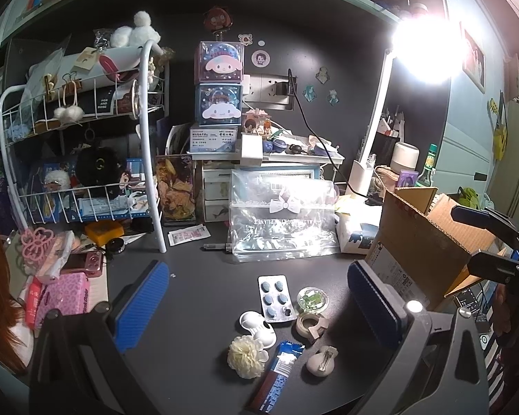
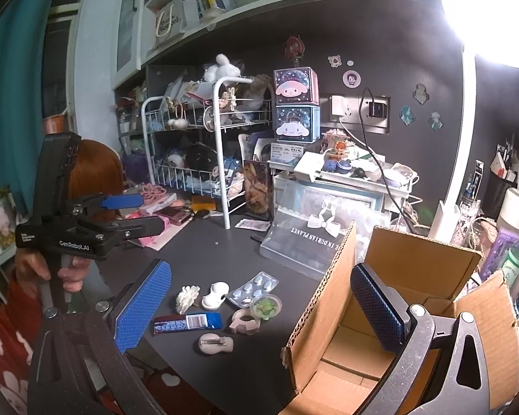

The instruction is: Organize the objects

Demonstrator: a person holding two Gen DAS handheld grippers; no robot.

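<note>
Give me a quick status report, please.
Left claw and right claw open, empty. Small items, pill pack included, loose on desk. Cardboard box open, unobstructed.

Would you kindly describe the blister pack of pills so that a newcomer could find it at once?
Start at the open brown cardboard box on the dark desk; a cluster of small items lies on the desktop to its left. At the cluster's back edge lies the flat silver blister pack, the only item showing rows of oval blue pills.
</note>
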